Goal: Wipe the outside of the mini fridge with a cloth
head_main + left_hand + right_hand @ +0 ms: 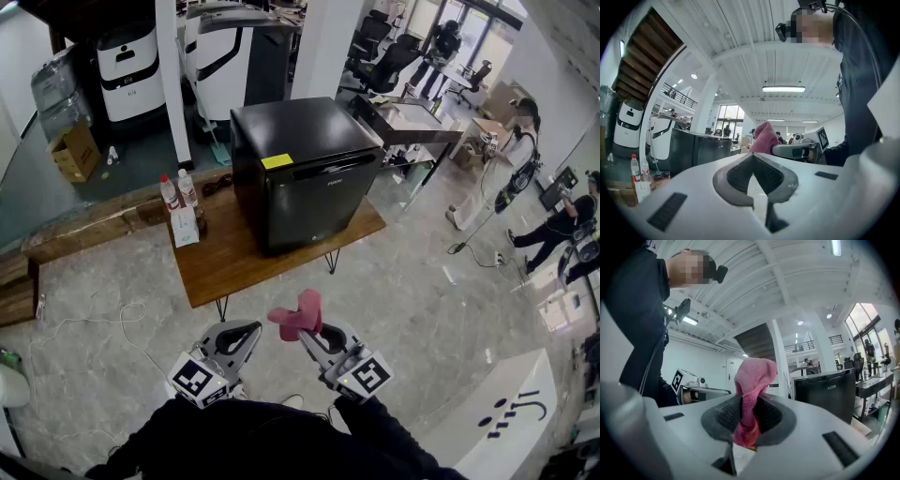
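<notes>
Pink cloth [298, 315]: bunched, pinched in our right gripper [309, 330]. Left gripper [248, 334]: jaws together, empty. Black mini fridge [305, 173]: far off, on the wooden table [230, 272]. We should approach, then wipe in flat, overlapping strokes.

Pink cloth [752, 380]: soft napped fabric, matt, pinched in the right gripper [747, 404]. Shells of right and left gripper [753, 164]: smooth matt pale-grey plastic; pads [727, 415] are lined in dark ribbed material. Mini fridge [309, 159], ahead of both grippers: black, smooth, glossy casing. Table [225, 272] beneath it: brown wood, low sheen. Floor [403, 281] below the grippers: grey, marbled, polished
</notes>
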`<action>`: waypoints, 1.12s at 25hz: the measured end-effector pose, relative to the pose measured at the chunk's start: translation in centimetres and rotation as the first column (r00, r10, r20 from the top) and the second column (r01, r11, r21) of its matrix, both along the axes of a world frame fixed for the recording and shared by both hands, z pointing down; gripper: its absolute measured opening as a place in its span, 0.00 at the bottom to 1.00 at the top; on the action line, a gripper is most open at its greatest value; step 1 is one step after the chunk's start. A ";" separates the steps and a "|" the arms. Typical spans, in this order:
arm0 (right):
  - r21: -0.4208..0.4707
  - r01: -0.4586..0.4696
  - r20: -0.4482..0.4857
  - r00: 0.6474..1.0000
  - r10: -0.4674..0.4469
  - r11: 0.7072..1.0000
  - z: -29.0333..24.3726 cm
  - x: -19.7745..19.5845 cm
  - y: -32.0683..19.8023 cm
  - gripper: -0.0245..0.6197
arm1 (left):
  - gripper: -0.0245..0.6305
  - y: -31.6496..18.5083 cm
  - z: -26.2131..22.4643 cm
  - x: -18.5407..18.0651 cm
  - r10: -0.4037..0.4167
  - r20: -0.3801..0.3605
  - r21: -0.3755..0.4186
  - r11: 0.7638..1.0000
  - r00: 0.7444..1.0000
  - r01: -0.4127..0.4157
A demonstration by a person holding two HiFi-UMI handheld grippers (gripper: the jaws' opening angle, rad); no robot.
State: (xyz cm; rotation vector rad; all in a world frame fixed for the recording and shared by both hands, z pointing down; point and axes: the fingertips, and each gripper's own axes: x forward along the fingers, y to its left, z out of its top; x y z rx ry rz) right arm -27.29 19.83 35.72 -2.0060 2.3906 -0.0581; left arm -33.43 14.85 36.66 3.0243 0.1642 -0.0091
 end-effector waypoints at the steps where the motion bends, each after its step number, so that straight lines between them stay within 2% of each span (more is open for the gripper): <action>1: 0.003 -0.004 0.000 1.000 0.004 1.000 0.0 0.1 0.2 0.15 | 0.05 0.2 0.1 0.0 0.001 0.001 0.001 1.000 1.000 -0.001; 11: 0.032 -0.026 0.004 1.000 0.026 0.999 -0.3 0.2 2.0 0.15 | 0.05 2.6 0.7 0.5 0.010 0.008 0.006 1.000 1.000 -0.010; 14: 0.019 -0.047 0.045 0.998 0.046 0.999 0.3 0.5 3.2 0.15 | 0.05 3.4 0.9 0.5 0.008 0.005 0.001 1.000 1.000 -0.008; 17: 0.059 -0.042 0.071 0.997 0.038 0.997 -0.2 0.6 4.0 0.15 | 0.05 4.1 0.7 0.4 0.008 -0.008 -0.009 1.000 1.000 -0.008; 23: 0.029 -0.033 0.008 0.999 0.033 0.999 0.2 0.4 5.8 0.16 | 0.05 5.8 0.3 0.7 -0.019 -0.008 0.009 1.000 1.000 0.019; 28: 0.067 -0.015 0.002 1.000 0.014 0.998 -0.2 0.9 7.0 0.16 | 0.05 6.8 0.3 1.2 -0.068 0.006 0.025 0.997 0.998 0.068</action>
